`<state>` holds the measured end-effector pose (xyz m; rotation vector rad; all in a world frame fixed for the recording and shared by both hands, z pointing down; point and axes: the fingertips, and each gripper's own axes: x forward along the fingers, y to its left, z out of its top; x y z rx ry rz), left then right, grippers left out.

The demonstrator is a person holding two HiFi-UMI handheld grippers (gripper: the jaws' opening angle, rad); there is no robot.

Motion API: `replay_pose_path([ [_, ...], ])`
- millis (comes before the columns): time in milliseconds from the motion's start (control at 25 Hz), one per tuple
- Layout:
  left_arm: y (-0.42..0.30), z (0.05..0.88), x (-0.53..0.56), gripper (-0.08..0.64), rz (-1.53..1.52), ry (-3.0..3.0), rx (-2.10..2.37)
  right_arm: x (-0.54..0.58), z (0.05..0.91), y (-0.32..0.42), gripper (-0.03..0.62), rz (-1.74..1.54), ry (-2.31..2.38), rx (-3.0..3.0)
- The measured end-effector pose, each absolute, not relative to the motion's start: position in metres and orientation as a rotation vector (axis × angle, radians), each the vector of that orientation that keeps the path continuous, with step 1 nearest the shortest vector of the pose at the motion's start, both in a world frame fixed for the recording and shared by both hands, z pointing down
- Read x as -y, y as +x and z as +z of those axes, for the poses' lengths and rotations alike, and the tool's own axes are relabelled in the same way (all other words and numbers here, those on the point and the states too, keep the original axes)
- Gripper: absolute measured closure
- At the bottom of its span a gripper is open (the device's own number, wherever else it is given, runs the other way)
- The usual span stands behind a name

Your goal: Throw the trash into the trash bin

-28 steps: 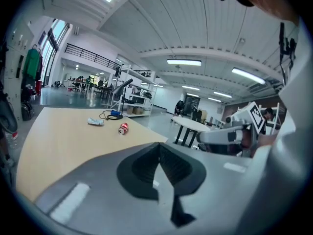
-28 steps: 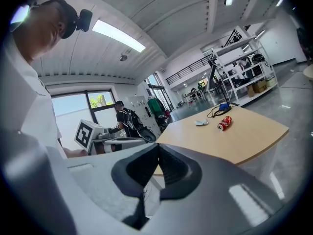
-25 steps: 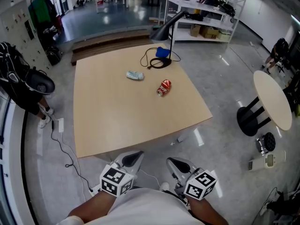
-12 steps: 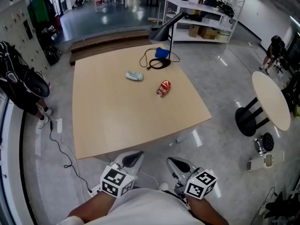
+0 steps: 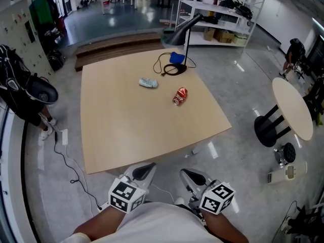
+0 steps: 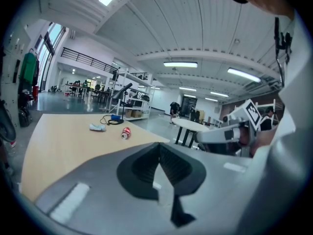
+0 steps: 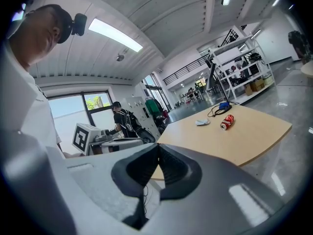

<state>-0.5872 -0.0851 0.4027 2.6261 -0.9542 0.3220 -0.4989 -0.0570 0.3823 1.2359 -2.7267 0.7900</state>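
A crushed red can (image 5: 179, 96) lies on its side on the far half of the wooden table (image 5: 131, 130). To its left is a crumpled pale wrapper (image 5: 148, 83). Both grippers hover side by side below the table's near edge, well short of the trash. My left gripper (image 5: 150, 165) is shut with nothing in it, and so is my right gripper (image 5: 184, 173). The left gripper view has the can (image 6: 125, 132) and wrapper (image 6: 97, 127) far beyond its jaws. The can (image 7: 227, 122) and wrapper (image 7: 202, 122) are also distant in the right gripper view. No trash bin is visible.
A black desk lamp (image 5: 183, 29) with a coiled cable and a blue object (image 5: 176, 57) stands at the table's far edge. A person with a black backpack (image 5: 20, 90) stands at the left. A round side table (image 5: 293, 108) is at the right, with shelving (image 5: 217, 14) behind it.
Both grippers have stayed where they were, still shut. The head view has shifted slightly, so the table sits a little further right in it.
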Motion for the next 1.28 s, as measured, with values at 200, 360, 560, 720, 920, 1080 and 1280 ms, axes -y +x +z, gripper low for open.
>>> replay_pose_path([
  [200,-0.609,0.401,0.088,0.554,0.316,2.637,0.951,0.06,0.382,-0.521,0.591,0.78,1.248,2.729],
  [360,-0.63,0.398,0.089,0.554,0.299,2.635,0.951,0.063,0.381,-0.544,0.591,0.791,1.272,2.734],
  [560,-0.66,0.407,0.085,0.554,0.313,2.611,0.957,0.057,0.382,-0.573,0.591,0.79,1.247,2.726],
  [720,-0.675,0.415,0.086,0.554,0.3,2.575,0.971,0.058,0.386,-0.575,0.591,0.797,1.269,2.694],
  [920,-0.681,0.412,0.086,0.554,0.282,2.571,0.958,0.066,0.38,-0.586,0.591,0.805,1.268,2.69],
  [1080,-0.686,0.412,0.096,0.554,0.263,2.558,0.992,0.071,0.382,-0.59,0.591,0.799,1.229,2.694],
  [1280,-0.689,0.414,0.111,0.554,0.253,2.535,1.038,0.091,0.386,-0.585,0.591,0.814,1.218,2.696],
])
